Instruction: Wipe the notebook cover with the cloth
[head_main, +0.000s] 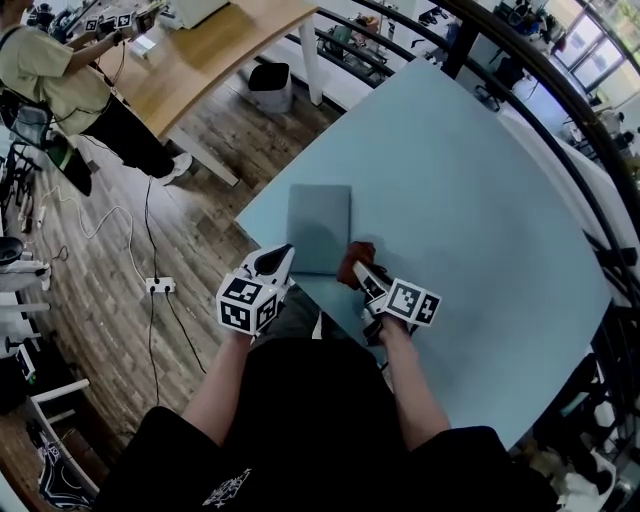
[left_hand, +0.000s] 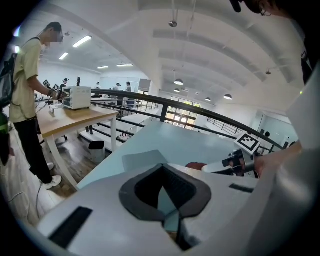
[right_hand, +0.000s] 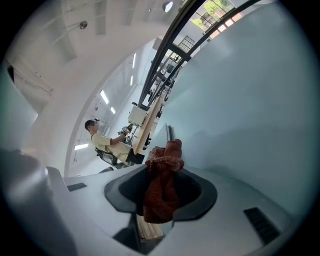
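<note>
A grey-blue notebook (head_main: 320, 228) lies flat near the front left corner of the light blue table (head_main: 470, 200). My right gripper (head_main: 364, 278) is shut on a bunched red-brown cloth (head_main: 355, 260), held just off the notebook's near right corner. In the right gripper view the cloth (right_hand: 162, 185) fills the jaws of that gripper (right_hand: 160, 202), with the notebook's edge (right_hand: 167, 134) beyond. My left gripper (head_main: 272, 264) hovers by the notebook's near left corner, shut and empty. The left gripper view shows its own jaws (left_hand: 167, 200), the notebook (left_hand: 142, 160), the cloth (left_hand: 196, 165) and the right gripper (left_hand: 234, 162).
The table's left edge (head_main: 262, 190) drops to a wood floor with a power strip (head_main: 160, 286) and cables. A bin (head_main: 268, 88) stands under a wooden table (head_main: 215, 45) where a person (head_main: 60, 75) works. A dark railing (head_main: 560, 110) curves behind the table.
</note>
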